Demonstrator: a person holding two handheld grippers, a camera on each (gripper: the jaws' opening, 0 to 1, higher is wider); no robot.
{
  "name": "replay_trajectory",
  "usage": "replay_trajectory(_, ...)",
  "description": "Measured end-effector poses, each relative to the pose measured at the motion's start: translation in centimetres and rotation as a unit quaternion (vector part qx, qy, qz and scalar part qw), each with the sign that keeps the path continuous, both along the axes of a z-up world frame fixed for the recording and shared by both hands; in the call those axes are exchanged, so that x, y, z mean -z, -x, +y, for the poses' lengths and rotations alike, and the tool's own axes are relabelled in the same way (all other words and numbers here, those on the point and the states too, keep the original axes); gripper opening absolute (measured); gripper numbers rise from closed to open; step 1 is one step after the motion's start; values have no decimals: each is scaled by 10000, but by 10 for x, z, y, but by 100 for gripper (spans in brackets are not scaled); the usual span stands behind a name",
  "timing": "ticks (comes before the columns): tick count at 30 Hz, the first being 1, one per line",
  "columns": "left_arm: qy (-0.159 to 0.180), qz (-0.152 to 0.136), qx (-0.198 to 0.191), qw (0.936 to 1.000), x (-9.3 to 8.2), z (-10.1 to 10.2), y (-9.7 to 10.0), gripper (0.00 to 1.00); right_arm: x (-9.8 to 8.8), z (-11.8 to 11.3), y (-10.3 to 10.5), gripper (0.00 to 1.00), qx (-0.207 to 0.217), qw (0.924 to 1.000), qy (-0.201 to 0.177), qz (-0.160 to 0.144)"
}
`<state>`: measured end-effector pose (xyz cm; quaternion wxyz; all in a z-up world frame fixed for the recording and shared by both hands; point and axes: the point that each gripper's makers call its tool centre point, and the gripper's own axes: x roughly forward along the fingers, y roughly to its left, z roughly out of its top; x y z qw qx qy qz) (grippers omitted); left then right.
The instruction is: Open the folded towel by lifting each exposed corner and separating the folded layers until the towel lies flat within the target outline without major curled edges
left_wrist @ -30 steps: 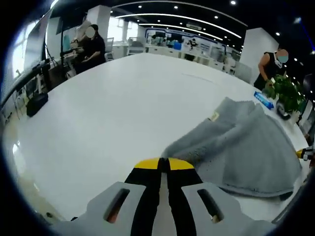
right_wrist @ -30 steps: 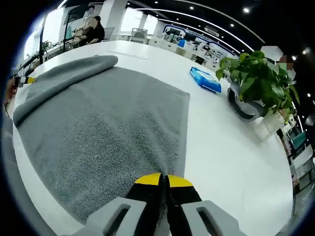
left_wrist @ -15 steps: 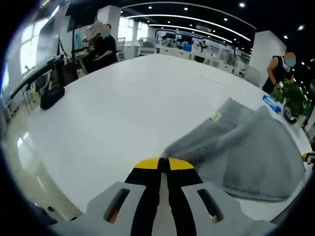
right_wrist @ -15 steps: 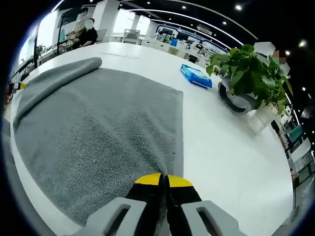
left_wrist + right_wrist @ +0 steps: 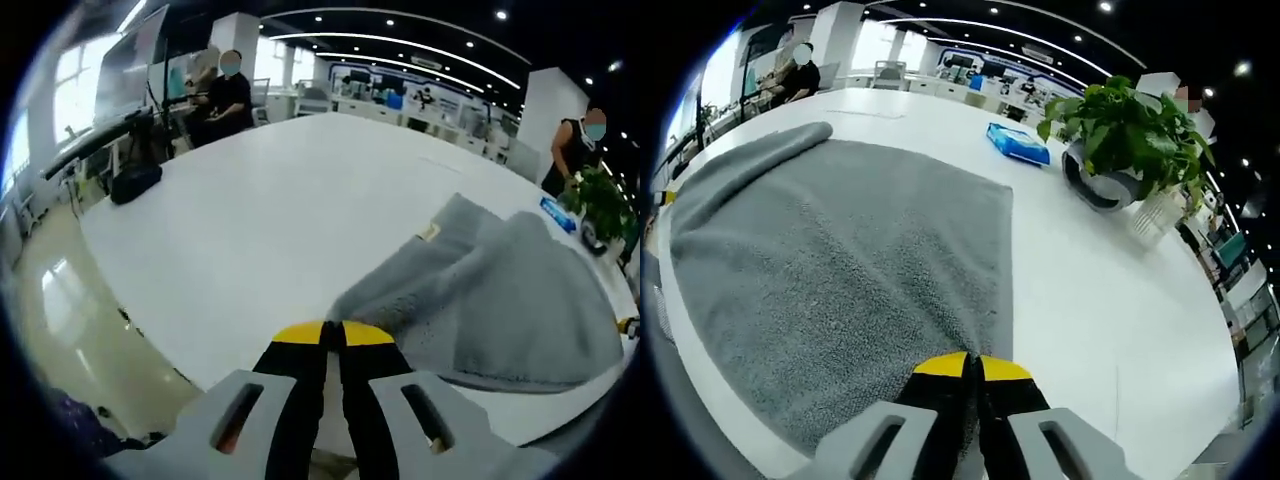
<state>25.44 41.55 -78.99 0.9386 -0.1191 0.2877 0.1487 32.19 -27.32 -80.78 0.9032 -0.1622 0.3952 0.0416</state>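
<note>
A grey towel (image 5: 840,260) lies spread over the white table (image 5: 1090,290), with a rolled fold along its far left side (image 5: 750,160). My right gripper (image 5: 973,368) is shut on the towel's near corner. In the left gripper view the towel (image 5: 500,300) is bunched and lifted at its near corner, a small label (image 5: 432,232) showing on the fold. My left gripper (image 5: 333,335) is shut on that corner, over the table's near edge.
A potted green plant (image 5: 1120,140) and a blue packet (image 5: 1018,143) sit on the table past the towel. People sit at desks at the back (image 5: 225,95), and one stands at the right (image 5: 575,150). A black bag (image 5: 135,182) lies by the table's left edge.
Both views have shifted back toward the table's near edge with the corners still held. In the left gripper view more floor shows; the towel looks a little flatter in the right gripper view.
</note>
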Motion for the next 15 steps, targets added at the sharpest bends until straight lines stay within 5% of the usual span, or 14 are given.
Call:
replay_trajectory(8,101,-164,-110,9998,-8,-6,12,6,-1,4,-2,0,-98,9990,415,93)
replay_trajectory(15,-47,-608,-14,9981,-36,-8,-7,7,-4,1,-8,2,344,9993,-115,-52)
